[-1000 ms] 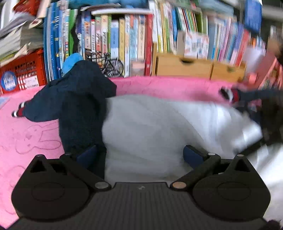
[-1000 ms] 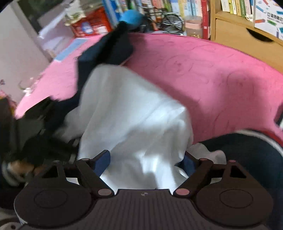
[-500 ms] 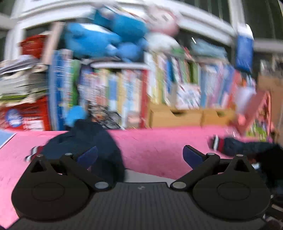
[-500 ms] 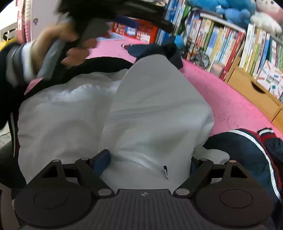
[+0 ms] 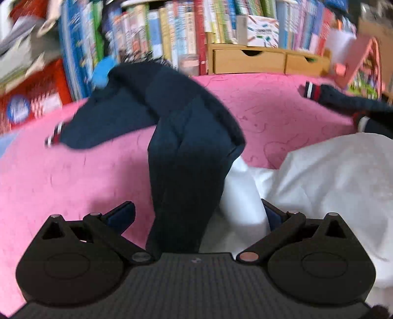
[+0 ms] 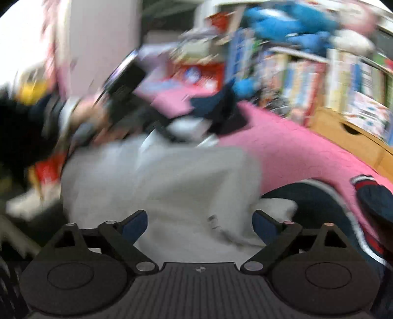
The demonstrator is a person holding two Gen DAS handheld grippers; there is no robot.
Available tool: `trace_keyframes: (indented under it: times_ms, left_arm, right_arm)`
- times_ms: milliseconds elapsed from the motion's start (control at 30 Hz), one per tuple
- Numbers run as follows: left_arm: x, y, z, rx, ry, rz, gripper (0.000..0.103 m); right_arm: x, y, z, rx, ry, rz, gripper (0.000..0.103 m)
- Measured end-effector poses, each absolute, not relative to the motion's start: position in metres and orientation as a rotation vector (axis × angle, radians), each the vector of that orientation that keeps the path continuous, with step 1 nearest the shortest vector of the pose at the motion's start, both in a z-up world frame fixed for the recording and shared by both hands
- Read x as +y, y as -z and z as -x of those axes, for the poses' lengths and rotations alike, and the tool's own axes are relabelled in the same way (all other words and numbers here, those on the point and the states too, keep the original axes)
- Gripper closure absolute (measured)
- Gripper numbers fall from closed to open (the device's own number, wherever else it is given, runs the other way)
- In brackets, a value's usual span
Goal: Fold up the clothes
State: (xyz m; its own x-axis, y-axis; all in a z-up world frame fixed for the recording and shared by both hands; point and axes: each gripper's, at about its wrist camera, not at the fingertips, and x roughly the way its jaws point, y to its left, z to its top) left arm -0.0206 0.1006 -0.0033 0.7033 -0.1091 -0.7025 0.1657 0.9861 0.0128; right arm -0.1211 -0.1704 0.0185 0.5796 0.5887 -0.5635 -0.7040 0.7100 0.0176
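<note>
A navy jacket with white lining lies on a pink mat (image 5: 73,171). In the left wrist view the navy shell (image 5: 186,159) and white lining (image 5: 331,171) run between the wide-apart fingers of my left gripper (image 5: 196,213); whether they pinch it is unclear. A striped cuff (image 5: 310,89) lies far right. In the blurred right wrist view the white lining (image 6: 172,184) fills the gap of my right gripper (image 6: 199,223), fingers spread. The navy hem (image 6: 331,208) lies to its right. The other hand-held gripper (image 6: 122,88) shows at upper left.
A bookshelf full of books (image 5: 196,32) and wooden drawers (image 5: 248,59) stand behind the mat. A red crate (image 5: 32,98) sits at the back left. Blue plush toys (image 6: 289,22) sit on top of the shelf.
The left gripper swung up toward the shelf and came back down with the navy fabric draped between its fingers. The right view turned toward the left hand and blurred.
</note>
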Motion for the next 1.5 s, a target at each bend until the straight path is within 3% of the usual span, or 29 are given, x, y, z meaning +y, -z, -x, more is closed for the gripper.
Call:
trace_keyframes:
  times_ms: [167, 333, 400, 500, 600, 633, 667, 833, 900, 967, 1000, 1033, 1100, 1267, 1333, 1400, 1500]
  left_arm:
    - [0.092, -0.009, 0.041, 0.762, 0.213, -0.072, 0.0]
    - [0.07, -0.029, 0.073, 0.721, 0.332, -0.086, 0.0]
    - [0.063, -0.03, 0.078, 0.721, 0.349, -0.082, 0.0]
    - [0.058, -0.029, 0.083, 0.716, 0.367, -0.074, 0.0]
    - [0.061, -0.031, 0.088, 0.708, 0.382, -0.056, 0.0]
    - [0.063, -0.035, 0.09, 0.704, 0.385, -0.046, 0.0]
    - [0.068, -0.04, 0.092, 0.69, 0.386, -0.021, 0.0]
    - [0.098, -0.064, 0.105, 0.636, 0.436, 0.17, 0.0]
    - [0.098, -0.067, 0.109, 0.628, 0.465, 0.19, 0.0]
    - [0.08, -0.06, 0.115, 0.626, 0.479, 0.107, 0.0]
    - [0.07, -0.056, 0.117, 0.625, 0.486, 0.063, 0.0]
    - [0.06, -0.052, 0.119, 0.624, 0.492, 0.022, 0.0]
    - [0.047, -0.043, 0.119, 0.635, 0.51, -0.004, 0.0]
    - [0.025, -0.022, 0.119, 0.651, 0.501, -0.09, 0.0]
    - [0.014, -0.01, 0.112, 0.67, 0.459, -0.128, 0.0]
    - [0.006, -0.002, 0.103, 0.649, 0.406, -0.147, 0.0]
    - [0.002, -0.002, 0.092, 0.604, 0.319, -0.132, 0.0]
  right_arm:
    - [-0.166, -0.042, 0.054, 0.541, -0.58, 0.163, 0.0]
    - [-0.139, -0.015, 0.002, 0.712, -0.562, 0.239, 0.0]
    - [-0.142, -0.003, -0.015, 0.826, -0.582, 0.149, 0.003]
    - [-0.152, 0.011, -0.029, 0.933, -0.628, -0.016, 0.016]
    - [-0.162, 0.009, -0.015, 0.911, -0.692, -0.124, 0.065]
    - [-0.168, 0.007, -0.013, 0.878, -0.712, -0.172, 0.092]
    - [-0.175, 0.002, -0.015, 0.832, -0.735, -0.244, 0.099]
    - [-0.212, -0.025, -0.025, 0.635, -0.738, -0.481, 0.099]
    - [-0.207, -0.033, -0.031, 0.684, -0.744, -0.422, 0.096]
    - [-0.196, -0.036, -0.035, 0.755, -0.74, -0.333, 0.087]
    - [-0.186, -0.033, -0.036, 0.802, -0.72, -0.266, 0.069]
    - [-0.176, -0.029, -0.037, 0.851, -0.7, -0.212, 0.042]
    - [-0.156, -0.017, -0.04, 0.946, -0.665, -0.113, 0.028]
    - [-0.13, 0.005, -0.036, 1.099, -0.714, -0.082, 0.027]
    - [-0.122, 0.005, -0.026, 1.1, -0.848, -0.141, 0.044]
    - [-0.118, -0.001, -0.01, 1.066, -0.988, -0.204, 0.05]
    - [-0.117, -0.023, 0.017, 0.96, -1.126, -0.238, 0.051]
